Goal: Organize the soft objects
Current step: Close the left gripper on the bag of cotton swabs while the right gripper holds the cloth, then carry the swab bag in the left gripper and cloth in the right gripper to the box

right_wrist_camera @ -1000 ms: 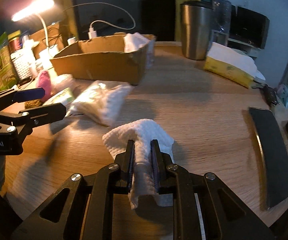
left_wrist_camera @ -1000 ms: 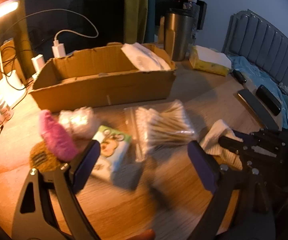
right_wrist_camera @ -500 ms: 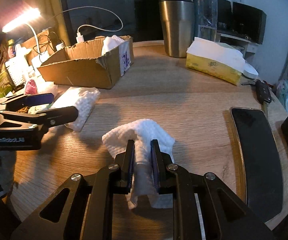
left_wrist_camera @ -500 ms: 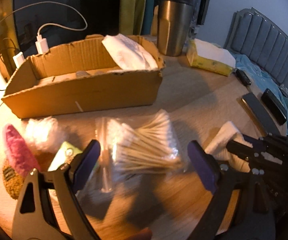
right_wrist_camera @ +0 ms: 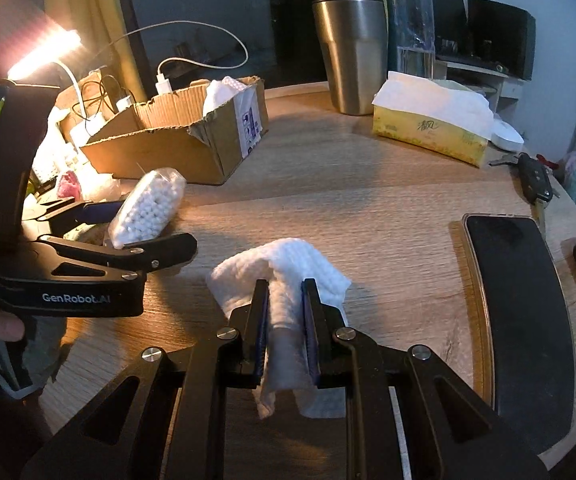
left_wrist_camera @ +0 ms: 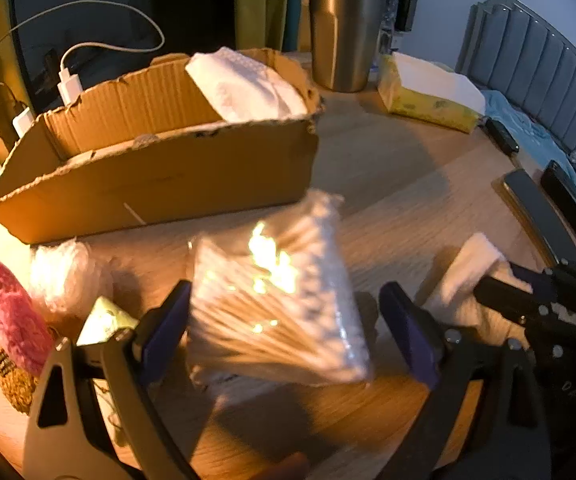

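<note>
The clear plastic bag of wooden-stick cotton swabs [left_wrist_camera: 275,304] lies on a round light-wood table [right_wrist_camera: 368,200], between the wide-spread blue-padded fingers of the left gripper [left_wrist_camera: 283,332]; the jaws are opening and the pads do not press it. Behind the bag stands a shallow torn brown cardboard box [left_wrist_camera: 159,172] with a folded white cloth [left_wrist_camera: 243,88] leaning in its right end. A lit desk lamp [right_wrist_camera: 43,52] and white charger cables [right_wrist_camera: 191,40] crowd the table's far left. A steel tumbler [right_wrist_camera: 352,52] and a yellow tissue pack [right_wrist_camera: 428,128] stand at the back, and a black phone [right_wrist_camera: 516,320] and car keys [right_wrist_camera: 532,180] lie near the right edge. The middle of the tabletop is bare wood. The right gripper [right_wrist_camera: 283,320] is clamped on a crumpled white waffle-textured cloth [right_wrist_camera: 283,276] resting on the table. A pink fuzzy item [left_wrist_camera: 15,320] and a small crinkled clear bag [left_wrist_camera: 63,276] lie left of the swabs. The bag's film glares under the lamp, with the white tips fanned toward the box.
</note>
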`<state>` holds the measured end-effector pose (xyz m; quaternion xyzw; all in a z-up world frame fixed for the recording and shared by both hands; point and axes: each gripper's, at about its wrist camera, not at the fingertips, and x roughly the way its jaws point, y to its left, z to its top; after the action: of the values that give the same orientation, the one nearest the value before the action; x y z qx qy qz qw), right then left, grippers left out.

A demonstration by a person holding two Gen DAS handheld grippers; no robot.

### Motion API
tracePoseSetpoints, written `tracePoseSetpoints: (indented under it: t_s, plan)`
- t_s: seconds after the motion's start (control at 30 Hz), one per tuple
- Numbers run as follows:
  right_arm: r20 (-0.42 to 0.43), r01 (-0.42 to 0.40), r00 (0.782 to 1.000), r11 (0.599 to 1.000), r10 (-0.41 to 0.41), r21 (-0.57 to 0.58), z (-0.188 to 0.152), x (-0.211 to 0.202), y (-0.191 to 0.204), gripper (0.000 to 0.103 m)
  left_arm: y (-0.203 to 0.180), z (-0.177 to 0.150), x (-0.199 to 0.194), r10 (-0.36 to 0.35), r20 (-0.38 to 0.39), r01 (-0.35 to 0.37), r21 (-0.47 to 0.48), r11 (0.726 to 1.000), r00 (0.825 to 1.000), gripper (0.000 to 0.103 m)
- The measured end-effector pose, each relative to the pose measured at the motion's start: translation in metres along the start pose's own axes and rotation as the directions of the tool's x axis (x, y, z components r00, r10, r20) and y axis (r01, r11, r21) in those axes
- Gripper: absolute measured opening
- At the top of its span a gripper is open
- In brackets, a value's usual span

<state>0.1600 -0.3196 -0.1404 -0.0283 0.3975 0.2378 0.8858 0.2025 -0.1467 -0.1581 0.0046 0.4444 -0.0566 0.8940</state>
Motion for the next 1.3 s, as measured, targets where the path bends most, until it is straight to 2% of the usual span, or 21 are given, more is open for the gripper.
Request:
tracePoseSetpoints:
  t_s: [0.13, 0.2, 0.4, 0.7, 1.3]
  plan:
    - [0.001, -0.001, 1.000, 1.000, 0.001, 0.001, 0.000, 0.000, 0.000, 0.017, 0.002, -0.002, -0.003, -0.011, 0.006, 0.011, -0.004, 1.000, 1.000, 0.090]
    - [0.001, 0.000, 1.000, 1.000, 0.000, 0.001, 0.000, 0.000, 0.000, 0.017, 0.003, -0.002, -0.006, -0.012, 0.011, 0.012, -0.008, 1.000, 1.000, 0.081]
    - [0.000, 0.020, 1.000, 1.000, -0.020, -0.007, -0.001, 0.000, 0.003, 0.017, 0.005, -0.006, -0.017, -0.060, 0.025, 0.060, 0.006, 0.998, 0.998, 0.071]
    - [0.009, 0.056, 0.998, 0.998, -0.056, -0.021, 0.003, -0.007, 0.013, 0.017, 0.009, -0.009, -0.040, -0.109, 0.070, 0.107, 0.029, 0.994, 0.992, 0.070]
    - [0.062, 0.081, 0.995, 0.992, -0.075, -0.093, 0.026, -0.022, 0.061, 0.017, 0.058, -0.007, -0.089, -0.090, 0.189, 0.095, -0.018, 0.995, 0.978, 0.070]
